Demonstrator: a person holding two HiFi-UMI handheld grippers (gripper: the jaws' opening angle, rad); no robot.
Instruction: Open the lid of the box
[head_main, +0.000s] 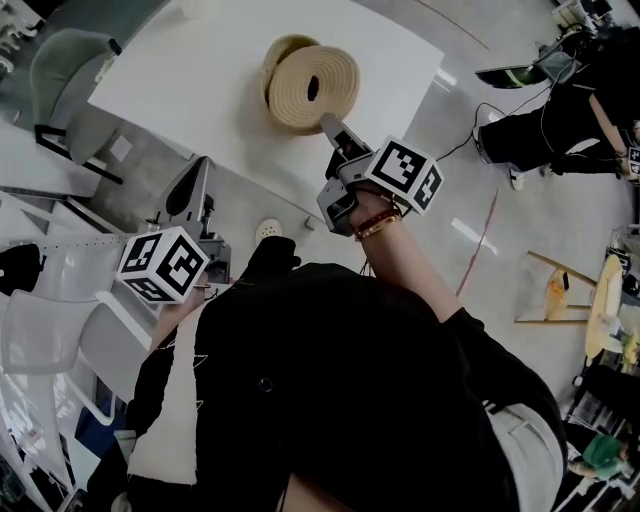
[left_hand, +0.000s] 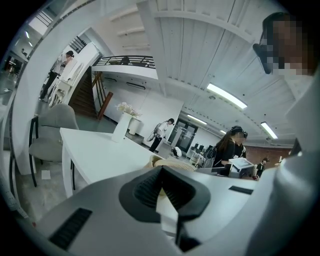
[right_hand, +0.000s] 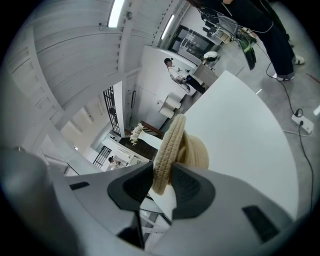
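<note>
So, head view first: the round woven box (head_main: 272, 62) sits on the white table (head_main: 180, 80), toward its near edge. Its lid (head_main: 312, 88) is tipped up on edge, leaning against the box rather than lying flat on it. The right gripper (head_main: 330, 125) has the lid by its near rim.

Left gripper view: the left gripper (left_hand: 161, 172) has its jaws closed together with nothing between them. It's hanging back from the table, and the basket is just visible past the tips.

Right gripper view: the pads are clamped on the lid's thick coiled rim, one on each face, and the box body bulges out just behind it.

Handling-wise, my guess is this thing is light and a bit squishy, rope or straw coil, so it'll flex some but won't crack. The rough weave should give decent grip. The rim is the obvious place to hold, pinched across its thickness like now. The box itself could slide on that smooth tabletop, since nothing is steadying it.
</note>
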